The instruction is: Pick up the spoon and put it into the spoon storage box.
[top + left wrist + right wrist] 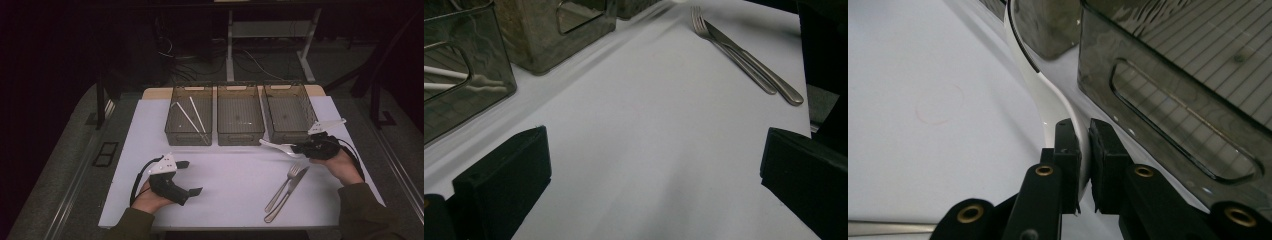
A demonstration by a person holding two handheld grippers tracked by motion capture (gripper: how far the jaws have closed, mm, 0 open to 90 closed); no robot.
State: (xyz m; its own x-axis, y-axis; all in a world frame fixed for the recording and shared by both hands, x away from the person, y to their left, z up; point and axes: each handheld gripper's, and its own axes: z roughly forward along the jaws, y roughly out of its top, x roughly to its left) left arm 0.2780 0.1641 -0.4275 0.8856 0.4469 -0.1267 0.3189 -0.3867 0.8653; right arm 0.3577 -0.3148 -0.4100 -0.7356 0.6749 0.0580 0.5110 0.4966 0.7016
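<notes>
Two grippers work over the white table [150,130]: the left gripper [192,177] rests low with jaws spread wide and empty. Rightward lie a fork [286,186] and knife [291,192], touching. Farther, the right gripper [1084,150] pinches the white spoon [1048,95] by its handle, just before three bins [240,122].

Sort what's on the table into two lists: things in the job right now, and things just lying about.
In the job:
- white spoon, clamped by its handle in the right gripper
- three dark bins close in front of it

Lying about:
- fork and knife, side by side on the white sheet
- white chopsticks in the left bin
- left gripper, open, holding nothing
</notes>
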